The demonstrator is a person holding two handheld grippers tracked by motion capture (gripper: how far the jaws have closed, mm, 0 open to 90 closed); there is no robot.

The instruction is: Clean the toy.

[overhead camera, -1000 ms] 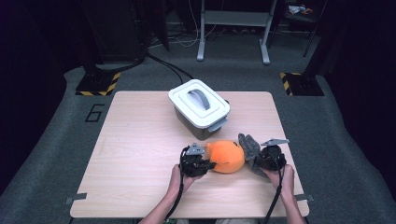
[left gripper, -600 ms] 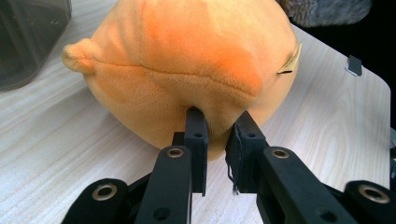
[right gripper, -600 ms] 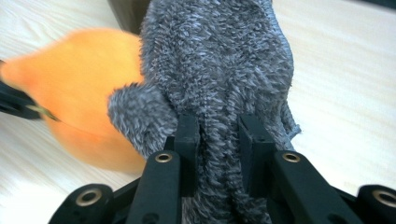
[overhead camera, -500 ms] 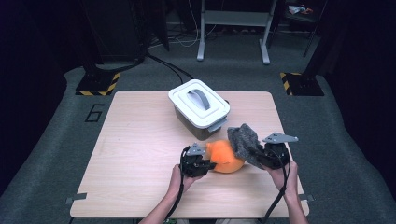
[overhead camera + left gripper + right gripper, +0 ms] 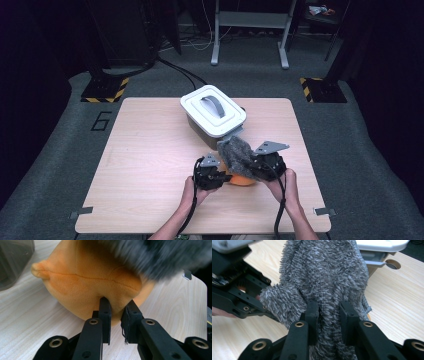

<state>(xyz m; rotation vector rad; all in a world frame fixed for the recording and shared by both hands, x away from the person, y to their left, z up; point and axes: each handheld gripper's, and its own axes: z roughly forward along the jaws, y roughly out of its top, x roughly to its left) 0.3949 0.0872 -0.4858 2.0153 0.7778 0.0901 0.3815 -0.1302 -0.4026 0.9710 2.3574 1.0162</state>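
Grey cover (image 5: 235,151) pinched in right fingers (image 5: 312,312), part-peeled; left fingers (image 5: 104,308) pinch orange plush (image 5: 87,285); removal unfinished.

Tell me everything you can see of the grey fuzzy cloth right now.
The grey cloth is shaggy, with long soft fibres like a microfibre mitt or cover. The right gripper is shut on a fold of it, and it hangs bunched from there. In the high view it sits lifted over the orange plush, draping onto the plush's top, just in front of the lidded bin. In the left gripper view it appears as a blurred grey mass over the plush.
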